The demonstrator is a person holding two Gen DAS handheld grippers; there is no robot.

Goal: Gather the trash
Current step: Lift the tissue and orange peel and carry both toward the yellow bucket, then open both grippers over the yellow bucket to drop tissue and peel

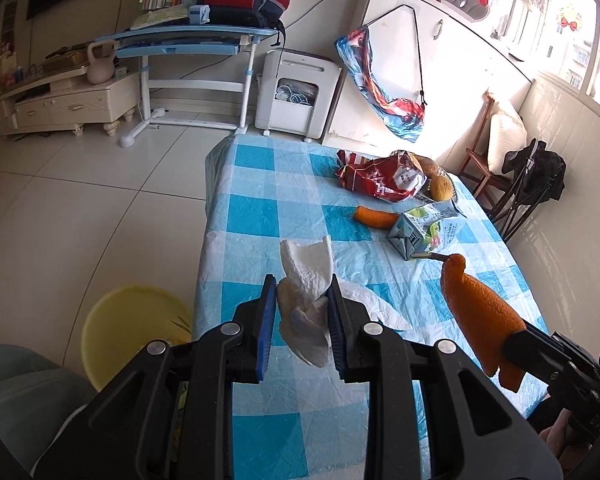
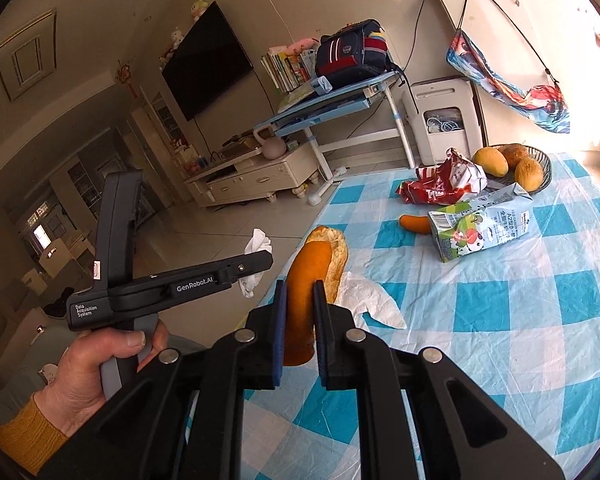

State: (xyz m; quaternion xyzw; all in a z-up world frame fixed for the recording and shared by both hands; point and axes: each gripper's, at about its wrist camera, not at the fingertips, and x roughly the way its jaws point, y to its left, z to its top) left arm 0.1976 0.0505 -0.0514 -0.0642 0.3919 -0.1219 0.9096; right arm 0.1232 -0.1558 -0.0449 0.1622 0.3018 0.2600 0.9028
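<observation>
Two grippers pinch crumpled tissue, curved orange peel.

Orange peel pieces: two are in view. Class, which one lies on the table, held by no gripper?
The small orange peel piece between the red snack bag and milk carton; the larger strip is clamped in the right gripper.

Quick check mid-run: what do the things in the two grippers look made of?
Left gripper: tissue, soft white paper, matte, embossed and crumpled. Right gripper: orange peel, fruit rind by the look, with a pebbled orange outside and pale pith at the curled edge.
</observation>
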